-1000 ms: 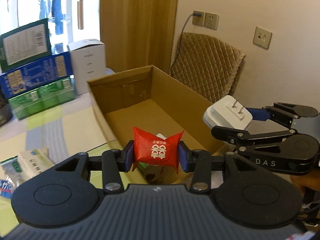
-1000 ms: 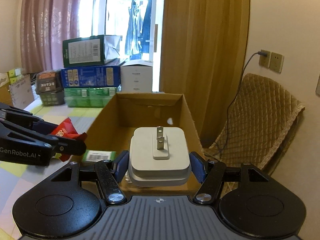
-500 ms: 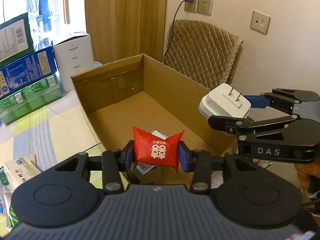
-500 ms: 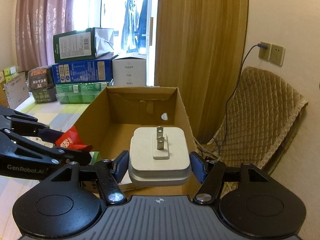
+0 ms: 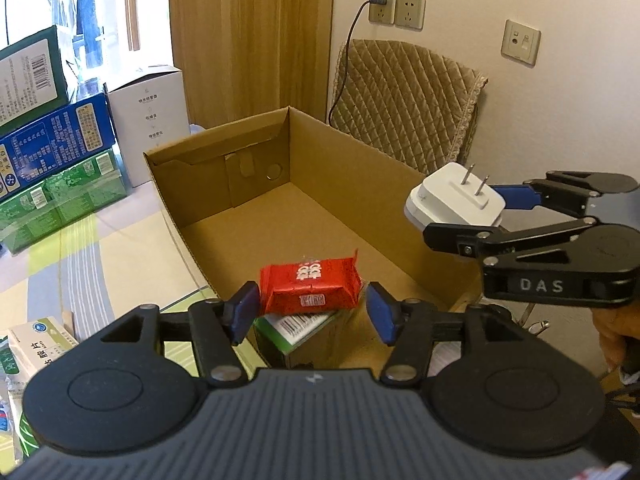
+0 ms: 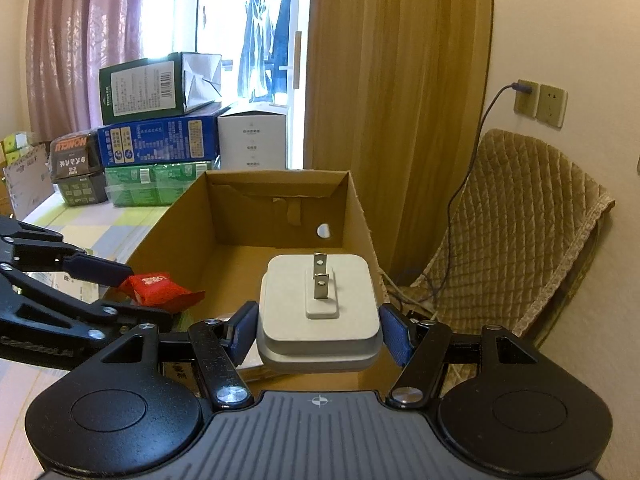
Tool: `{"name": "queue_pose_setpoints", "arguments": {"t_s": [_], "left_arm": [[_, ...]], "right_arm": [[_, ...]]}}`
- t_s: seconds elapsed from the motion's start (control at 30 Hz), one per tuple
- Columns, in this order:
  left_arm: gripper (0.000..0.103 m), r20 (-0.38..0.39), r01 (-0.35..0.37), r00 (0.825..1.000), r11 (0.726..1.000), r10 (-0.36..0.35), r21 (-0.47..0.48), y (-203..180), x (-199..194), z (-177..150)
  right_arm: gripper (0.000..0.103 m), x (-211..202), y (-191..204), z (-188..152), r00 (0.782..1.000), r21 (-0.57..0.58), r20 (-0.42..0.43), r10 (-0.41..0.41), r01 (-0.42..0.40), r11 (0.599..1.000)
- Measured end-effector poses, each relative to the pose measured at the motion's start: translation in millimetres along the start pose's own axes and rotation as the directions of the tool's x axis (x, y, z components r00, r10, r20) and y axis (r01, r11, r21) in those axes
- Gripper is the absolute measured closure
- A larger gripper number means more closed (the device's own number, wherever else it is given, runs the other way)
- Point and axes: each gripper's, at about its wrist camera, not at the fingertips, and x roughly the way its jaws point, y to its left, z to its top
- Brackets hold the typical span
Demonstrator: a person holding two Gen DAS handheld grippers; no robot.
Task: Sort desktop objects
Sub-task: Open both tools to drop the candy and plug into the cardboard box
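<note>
Between the spread pads of the left claw, a red sweet packet, lying flat on a green-and-white carton at the near end of the open cardboard box. Just beside the left pad, clearly apart from the right one; cannot tell whether touching the left. Farther right, a white charger plug with two prongs up, pinched from both sides by the right claw and hanging in the air about over the right wall of the box. Around the box, a striped surface with stacked cartons at the back.

Possible trouble, as a judgement only: packet resting on the carton's top and not on the box floor, so likely to slide off or catch on a pad if the left claw goes back carelessly. Charger near the rim, so maybe striking the wall or falling outside toward the quilted chair if let go without moving more inward.

Hidden behind both claw bodies: near wall of the box and whatever under the carton. Print on the packet too blurred to read. Only an edge of a hand visible, and a medicine box cut off at left.
</note>
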Motion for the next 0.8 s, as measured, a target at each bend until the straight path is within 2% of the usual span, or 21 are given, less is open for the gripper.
{"name": "queue_pose_setpoints", "arguments": {"t_s": [0.1, 0.3, 0.53, 0.8], "left_arm": [[0.048, 0.009, -0.005, 1.000, 1.000, 0.005, 0.000, 2.0, -5.5, -1.4], [0.048, -0.002, -0.052, 0.999, 0.996, 0.052, 0.066, 4.2, -4.3, -3.0], [0.046, -0.031, -0.083, 0.996, 0.983, 0.089, 0.166, 4.3, 10.0, -3.7], [0.046, -0.032, -0.117, 0.992, 0.975, 0.125, 0.191, 15.6, 32.2, -1.5]], "right_arm": [[0.041, 0.7, 0.5, -1.0, 1.000, 0.004, -0.002, 0.004, -0.004, 1.000], [0.041, 2.5, 1.7, -0.6, 1.000, 0.001, -0.004, 0.006, -0.006, 1.000], [0.041, 7.6, 3.3, 2.0, 1.000, -0.002, 0.002, 0.005, -0.005, 1.000], [0.041, 17.6, 5.4, 3.7, 1.000, -0.007, -0.004, 0.008, -0.008, 1.000]]}}
